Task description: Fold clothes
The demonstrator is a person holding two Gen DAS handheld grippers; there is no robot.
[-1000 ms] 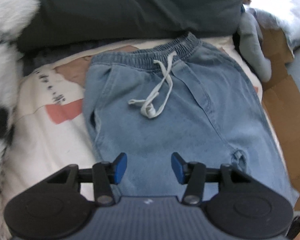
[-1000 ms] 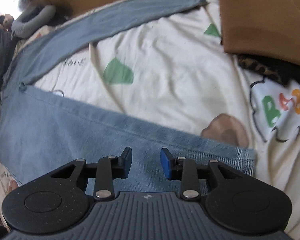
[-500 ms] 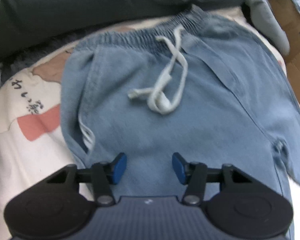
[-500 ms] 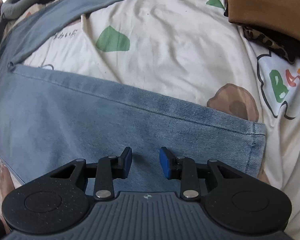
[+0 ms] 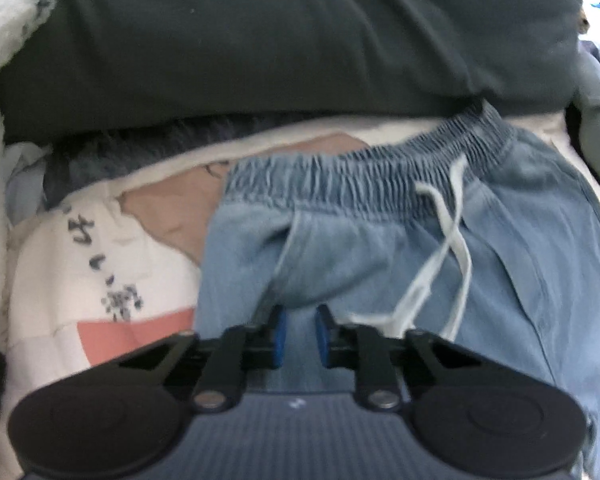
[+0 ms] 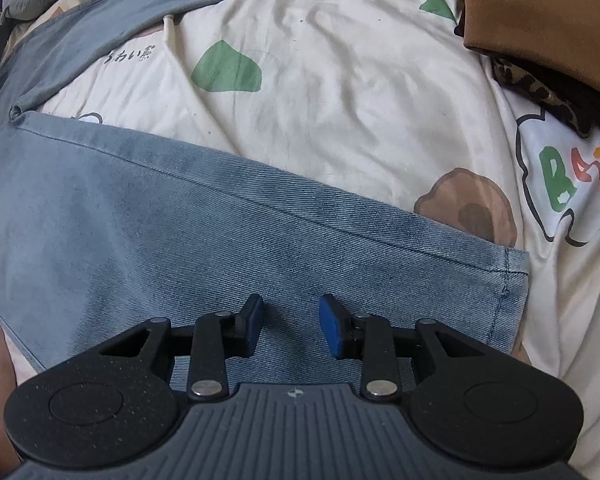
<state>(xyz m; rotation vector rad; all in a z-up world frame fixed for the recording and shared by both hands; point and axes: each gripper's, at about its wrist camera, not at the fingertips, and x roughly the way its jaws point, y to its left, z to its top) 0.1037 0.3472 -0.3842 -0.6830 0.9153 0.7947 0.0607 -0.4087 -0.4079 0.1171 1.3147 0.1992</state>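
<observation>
Light blue denim pants [image 5: 380,248] lie flat on a printed bedsheet [image 5: 100,264], elastic waistband [image 5: 360,176] at the far end, white drawstring [image 5: 452,248] trailing over the front. My left gripper [image 5: 300,332] is down on the left hip below the waistband. Its jaws are closing, and a bulging fold of denim is pinched between the blue pads. In the right wrist view one pant leg [image 6: 180,208] runs across to its hem [image 6: 508,280]. My right gripper [image 6: 290,328] hovers open just over this leg near the hem. The other leg [image 6: 100,12] stretches away at the top left.
A dark grey cushion [image 5: 280,40] lies just beyond the waistband, with a white fluffy blanket [image 5: 4,40] at the left. A brown garment [image 6: 540,8] and a leopard-print cloth [image 6: 532,84] lie at the far right. Bare sheet [image 6: 340,80] shows between the legs.
My left gripper moved forward and down toward the waistband, and its jaws closed from wide apart onto a fold of denim. The right gripper sank slightly closer to the leg and stayed open.
</observation>
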